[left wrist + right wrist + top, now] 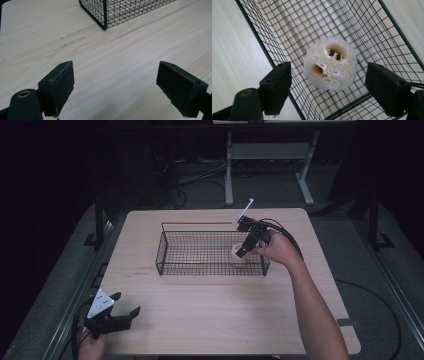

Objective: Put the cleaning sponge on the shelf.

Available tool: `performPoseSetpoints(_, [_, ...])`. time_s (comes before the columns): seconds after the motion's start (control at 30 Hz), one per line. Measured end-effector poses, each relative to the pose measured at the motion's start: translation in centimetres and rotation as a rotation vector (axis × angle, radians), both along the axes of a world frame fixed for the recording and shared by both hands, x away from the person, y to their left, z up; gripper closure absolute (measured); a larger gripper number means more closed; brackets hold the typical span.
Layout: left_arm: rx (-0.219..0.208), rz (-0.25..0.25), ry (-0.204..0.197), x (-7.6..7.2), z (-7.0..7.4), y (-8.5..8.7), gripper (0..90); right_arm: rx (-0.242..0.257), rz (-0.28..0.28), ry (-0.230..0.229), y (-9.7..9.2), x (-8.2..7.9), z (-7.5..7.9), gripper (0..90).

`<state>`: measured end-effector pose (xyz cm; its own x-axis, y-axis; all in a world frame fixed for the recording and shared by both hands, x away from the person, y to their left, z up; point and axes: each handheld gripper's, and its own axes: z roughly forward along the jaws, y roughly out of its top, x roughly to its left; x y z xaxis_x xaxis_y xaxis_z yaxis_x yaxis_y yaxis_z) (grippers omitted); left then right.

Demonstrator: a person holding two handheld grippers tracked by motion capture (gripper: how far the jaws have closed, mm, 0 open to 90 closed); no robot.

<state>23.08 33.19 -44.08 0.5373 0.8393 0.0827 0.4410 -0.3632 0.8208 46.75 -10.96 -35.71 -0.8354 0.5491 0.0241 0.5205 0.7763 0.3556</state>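
Gaping right gripper [328,87] straddling loofah [330,63], untouched

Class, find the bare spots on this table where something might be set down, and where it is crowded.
Free: table between wire basket and left tool; basket's left floor. Crowded: basket's right end, where the right tool straddles the loofah.

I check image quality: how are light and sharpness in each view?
High view: dim, dark surroundings, small pale loofah sponge soft. Right gripper view: bright, sponge and black wire basket sharp. Left gripper view: pale wooden table evenly lit, near tongs slightly soft.
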Motion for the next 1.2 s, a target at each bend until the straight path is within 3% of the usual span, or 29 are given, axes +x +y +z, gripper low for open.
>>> performPoseSetpoints(1.2, [-0.002,-0.002,-0.001,0.0,0.0,-0.1,14.0,-0.014,0.024,-0.028,-0.6,-2.3,1.6,20.5])
